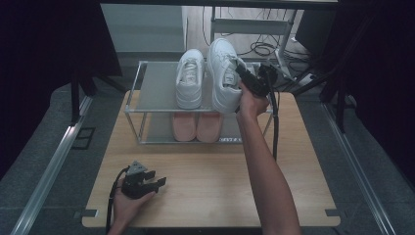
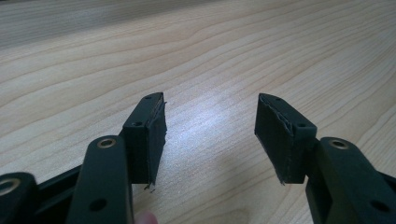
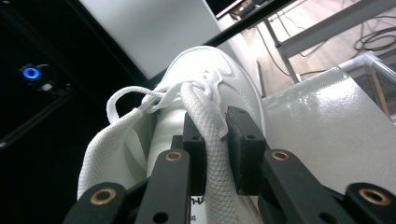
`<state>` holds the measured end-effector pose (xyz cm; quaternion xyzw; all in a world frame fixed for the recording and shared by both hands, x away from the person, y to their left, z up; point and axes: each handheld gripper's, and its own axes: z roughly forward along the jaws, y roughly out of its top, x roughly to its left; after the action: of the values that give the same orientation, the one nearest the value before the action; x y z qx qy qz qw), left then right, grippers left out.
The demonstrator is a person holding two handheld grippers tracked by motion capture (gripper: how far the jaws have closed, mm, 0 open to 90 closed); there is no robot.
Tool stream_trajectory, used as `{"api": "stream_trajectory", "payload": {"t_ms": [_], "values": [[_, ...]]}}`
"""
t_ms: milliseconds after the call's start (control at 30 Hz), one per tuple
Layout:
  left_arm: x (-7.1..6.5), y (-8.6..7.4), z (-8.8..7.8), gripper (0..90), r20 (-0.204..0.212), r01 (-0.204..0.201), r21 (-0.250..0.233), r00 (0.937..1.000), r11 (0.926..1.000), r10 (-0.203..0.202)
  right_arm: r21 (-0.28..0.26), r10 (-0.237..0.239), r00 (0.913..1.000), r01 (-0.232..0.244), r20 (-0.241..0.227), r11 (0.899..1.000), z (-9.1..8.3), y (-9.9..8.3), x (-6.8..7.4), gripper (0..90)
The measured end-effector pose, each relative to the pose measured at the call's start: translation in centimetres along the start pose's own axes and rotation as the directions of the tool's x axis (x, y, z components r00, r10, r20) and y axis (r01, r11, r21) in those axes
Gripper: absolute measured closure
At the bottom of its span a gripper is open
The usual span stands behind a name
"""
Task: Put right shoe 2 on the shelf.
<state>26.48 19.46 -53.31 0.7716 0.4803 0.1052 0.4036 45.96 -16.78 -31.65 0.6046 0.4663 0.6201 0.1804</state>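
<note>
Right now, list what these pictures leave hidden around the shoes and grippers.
- High view: right gripper jaw tips, hidden by the held white shoe.
- High view: pink shoes' toes, under the rack's top shelf.
- Right gripper view: shoe's heel, cut off by the bottom edge.
- Left gripper view: its body, cut off below.

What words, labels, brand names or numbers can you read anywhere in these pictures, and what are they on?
None can be read in full.
Tongue label of the held white sneaker, seen between the right gripper jaws: a few dark letters, cut off, not legible.
Insole prints of both white sneakers, the held one and the other white sneaker on the shoe rack: too small.
Front edge of the rack's lower shelf, beside the pink shoes: pale markings, too blurred.
</note>
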Motion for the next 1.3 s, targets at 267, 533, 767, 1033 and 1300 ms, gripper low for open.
{"api": "stream_trajectory", "payload": {"t_ms": [267,533,767,1033,1300], "values": [[0.3,0.0,-0.1,44.0,0.000,0.000,-0.001,1.0000,1.0000,0.000,0.037,-0.007,0.9978,0.005,0.066,0.999,2.5,-0.4,0.0,77.2],[0.6,-0.1,-0.1,44.1,-0.003,0.007,-0.002,1.0000,1.0000,-0.007,0.086,-0.042,0.9945,0.033,0.096,0.996,4.2,-0.3,0.3,73.7],[0.6,-0.1,-0.1,44.1,-0.002,0.006,0.002,1.0000,1.0000,-0.006,0.122,-0.093,0.9938,0.085,0.061,0.989,4.9,-0.3,0.7,66.7],[0.5,-0.1,0.0,44.0,-0.003,0.007,0.001,1.0000,1.0000,-0.007,0.118,-0.096,0.9953,0.094,0.014,0.989,4.7,0.0,0.5,51.9],[0.6,-0.1,-0.1,44.0,-0.007,0.005,-0.001,1.0000,1.0000,-0.005,0.111,-0.122,0.9919,0.125,-0.037,0.986,4.6,0.7,1.4,43.8]]}}
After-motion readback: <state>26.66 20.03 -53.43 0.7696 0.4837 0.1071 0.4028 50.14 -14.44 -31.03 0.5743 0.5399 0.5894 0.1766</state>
